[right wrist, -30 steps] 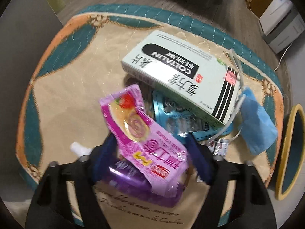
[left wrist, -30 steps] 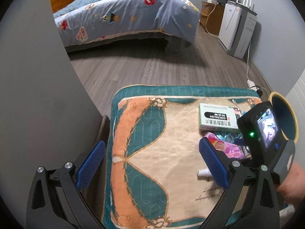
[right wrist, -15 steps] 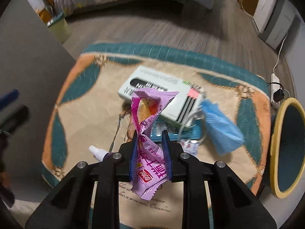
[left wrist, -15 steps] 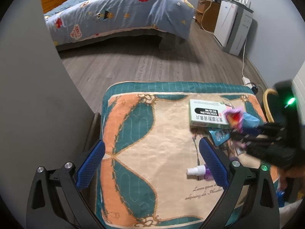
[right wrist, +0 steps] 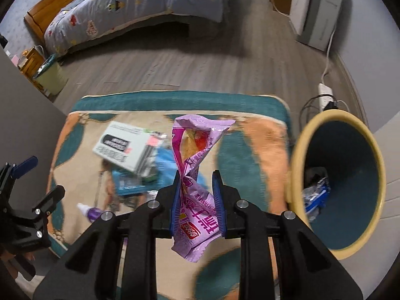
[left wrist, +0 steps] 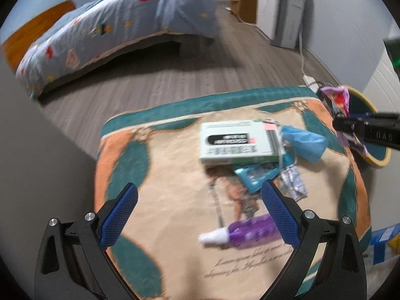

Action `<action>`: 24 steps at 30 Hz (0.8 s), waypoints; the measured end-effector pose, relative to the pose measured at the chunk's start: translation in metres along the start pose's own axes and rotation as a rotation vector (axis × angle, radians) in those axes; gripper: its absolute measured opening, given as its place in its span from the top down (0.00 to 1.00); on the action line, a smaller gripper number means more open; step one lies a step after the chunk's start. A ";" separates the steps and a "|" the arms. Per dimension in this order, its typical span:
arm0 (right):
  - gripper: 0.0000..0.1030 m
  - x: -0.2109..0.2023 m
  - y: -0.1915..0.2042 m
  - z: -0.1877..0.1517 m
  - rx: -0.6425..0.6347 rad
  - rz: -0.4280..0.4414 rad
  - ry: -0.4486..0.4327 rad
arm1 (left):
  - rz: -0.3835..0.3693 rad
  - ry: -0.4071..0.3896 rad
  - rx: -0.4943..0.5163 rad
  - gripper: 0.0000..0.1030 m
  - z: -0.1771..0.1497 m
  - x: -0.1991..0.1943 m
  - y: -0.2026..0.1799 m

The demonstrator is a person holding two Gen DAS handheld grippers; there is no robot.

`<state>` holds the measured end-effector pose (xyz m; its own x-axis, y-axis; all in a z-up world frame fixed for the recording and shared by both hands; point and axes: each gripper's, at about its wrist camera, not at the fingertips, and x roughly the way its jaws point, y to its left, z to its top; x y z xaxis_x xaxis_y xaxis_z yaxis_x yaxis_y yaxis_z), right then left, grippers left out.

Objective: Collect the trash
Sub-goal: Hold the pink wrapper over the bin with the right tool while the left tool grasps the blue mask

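My right gripper [right wrist: 197,187] is shut on a crumpled pink snack wrapper [right wrist: 197,155] and holds it above the patterned cushion [right wrist: 265,137], left of the yellow-rimmed blue trash bin [right wrist: 350,160]. The wrapper also shows in the left wrist view [left wrist: 337,97] over the bin [left wrist: 375,150]. On the cushion [left wrist: 175,175] lie a green-white box [left wrist: 240,142], a blue face mask [left wrist: 302,142], a teal packet [left wrist: 260,175], a silver wrapper [left wrist: 293,183] and a purple spray bottle [left wrist: 245,233]. My left gripper [left wrist: 197,215] is open and empty above the cushion's near side.
A bed with a blue quilt [left wrist: 120,30] stands across the wood floor. White appliances [right wrist: 317,10] and a power strip with cables [right wrist: 325,92] are at the right wall. A grey wall panel [left wrist: 37,150] is on the left. Some trash lies inside the bin [right wrist: 315,195].
My right gripper closed on the pink wrapper, lifted it off the cushion and carried it right toward the bin. My left gripper moved forward and right over the cushion.
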<state>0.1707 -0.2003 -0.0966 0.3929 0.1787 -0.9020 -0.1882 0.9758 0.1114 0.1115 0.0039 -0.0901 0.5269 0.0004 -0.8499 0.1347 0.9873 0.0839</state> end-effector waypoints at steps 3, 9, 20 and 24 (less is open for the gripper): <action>0.78 0.002 -0.016 -0.002 0.017 -0.006 0.000 | -0.038 0.001 0.038 0.05 0.008 0.010 -0.025; 0.78 0.002 -0.056 0.002 0.115 0.011 -0.005 | -0.099 0.001 0.100 0.05 0.022 0.037 -0.077; 0.78 0.002 -0.100 -0.011 0.206 0.028 0.009 | -0.161 0.025 0.172 0.05 0.031 0.082 -0.143; 0.78 0.002 -0.105 -0.014 0.205 0.029 0.012 | -0.161 0.025 0.224 0.10 0.032 0.090 -0.157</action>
<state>0.1790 -0.3043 -0.1155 0.3787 0.2068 -0.9021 -0.0115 0.9757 0.2189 0.1646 -0.1564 -0.1631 0.4633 -0.1472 -0.8739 0.3989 0.9152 0.0573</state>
